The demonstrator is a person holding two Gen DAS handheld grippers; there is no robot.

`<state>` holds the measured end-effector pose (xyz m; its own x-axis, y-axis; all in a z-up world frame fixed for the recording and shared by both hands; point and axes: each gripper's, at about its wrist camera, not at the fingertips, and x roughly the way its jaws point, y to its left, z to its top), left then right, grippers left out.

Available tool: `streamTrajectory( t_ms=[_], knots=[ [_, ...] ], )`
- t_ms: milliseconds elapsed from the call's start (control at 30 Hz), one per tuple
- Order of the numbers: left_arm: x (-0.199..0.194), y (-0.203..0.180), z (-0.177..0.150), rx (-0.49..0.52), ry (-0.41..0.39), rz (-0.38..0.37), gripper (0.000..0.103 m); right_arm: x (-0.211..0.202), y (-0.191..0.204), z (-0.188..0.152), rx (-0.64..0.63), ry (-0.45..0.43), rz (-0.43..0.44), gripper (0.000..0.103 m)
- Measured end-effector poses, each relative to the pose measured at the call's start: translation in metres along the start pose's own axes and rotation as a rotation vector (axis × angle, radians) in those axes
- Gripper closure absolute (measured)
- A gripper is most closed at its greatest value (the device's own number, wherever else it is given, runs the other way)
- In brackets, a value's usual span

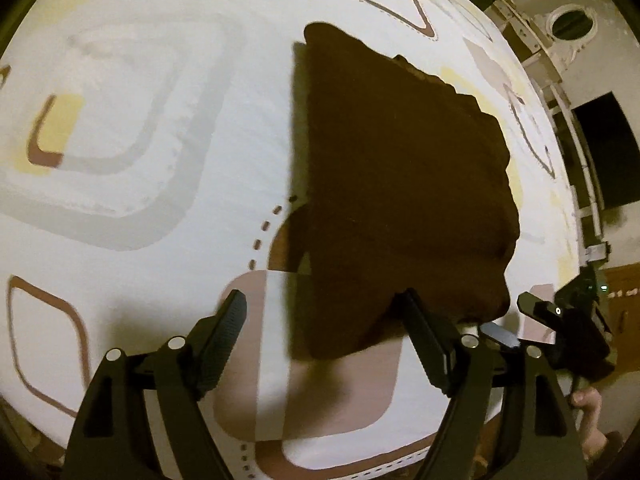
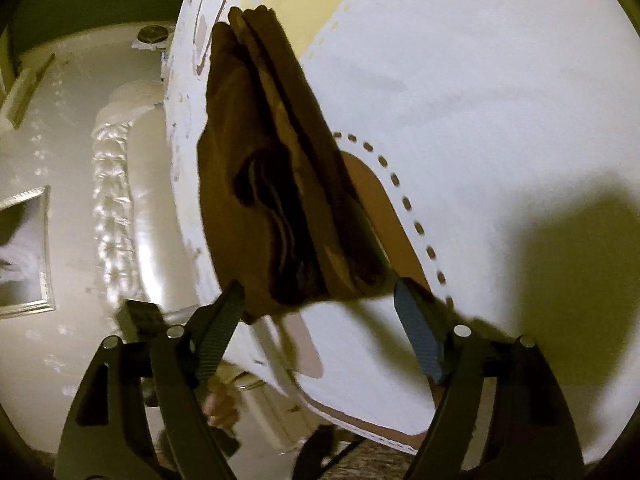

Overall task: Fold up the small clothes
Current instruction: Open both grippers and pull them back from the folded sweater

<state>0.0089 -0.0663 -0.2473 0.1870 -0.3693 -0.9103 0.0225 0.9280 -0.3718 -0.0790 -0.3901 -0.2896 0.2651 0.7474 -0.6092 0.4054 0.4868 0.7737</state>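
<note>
your left gripper [image 1: 324,304] hangs over the bed [image 1: 140,208] with its fingers [image 1: 228,324] spread wide and nothing clamped; the 3 o'clock finger tip sits at the near edge of the brown garment [image 1: 400,184], but you cannot tell whether it touches the cloth. the garment lies folded flat on the patterned sheet, filling the view from centre toward 1 o'clock, its straight folded edge running from 12 down to 6 o'clock, its far edge ragged. at 4 o'clock in the left wrist view your right gripper [image 1: 532,312] shows just beside the garment's near corner, with part of your hand [image 1: 592,420] beneath it. from the right wrist view, the right gripper [image 2: 320,300] also stands wide open, fingers [image 2: 420,336] on either side of the near end of the garment [image 2: 272,184] and no pad pressing on it; the stacked layers of the fold show as stripes along the cloth running from 11 toward 6 o'clock. the garment sits close to the bed's [image 2: 480,120] edge, which runs along its 9 o'clock side. a dashed brown line in the sheet print curves past the garment at 3 o'clock. a hand [image 2: 220,404] shows low at 7 o'clock. both views are motion-blurred.
</note>
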Motion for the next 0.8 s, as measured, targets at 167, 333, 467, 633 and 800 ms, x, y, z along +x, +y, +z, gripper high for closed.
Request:
streamTrajectory(
  t_ms=[167,333,467,633,800],
  knots=[
    [-0.015,0.001,-0.002,0.021,-0.018,0.049,0.025,-0.005,0.024,-0.023,-0.084,-0.069,-0.139,0.025],
    [-0.03,0.002,-0.005,0.032,-0.029,0.109,0.025,-0.012,0.055,-0.048,-0.23,-0.19,-0.35,0.025],
    [-0.035,-0.002,-0.012,0.017,-0.046,0.138,0.025,-0.008,0.074,-0.064,-0.351,-0.236,-0.485,0.021],
    [-0.04,-0.007,-0.025,-0.063,-0.077,0.156,0.025,-0.001,0.079,-0.071,-0.478,-0.218,-0.587,0.02],
    [-0.046,-0.022,-0.034,-0.07,-0.093,0.174,0.025,-0.007,0.087,-0.073,-0.502,-0.255,-0.598,0.02]
  ],
)
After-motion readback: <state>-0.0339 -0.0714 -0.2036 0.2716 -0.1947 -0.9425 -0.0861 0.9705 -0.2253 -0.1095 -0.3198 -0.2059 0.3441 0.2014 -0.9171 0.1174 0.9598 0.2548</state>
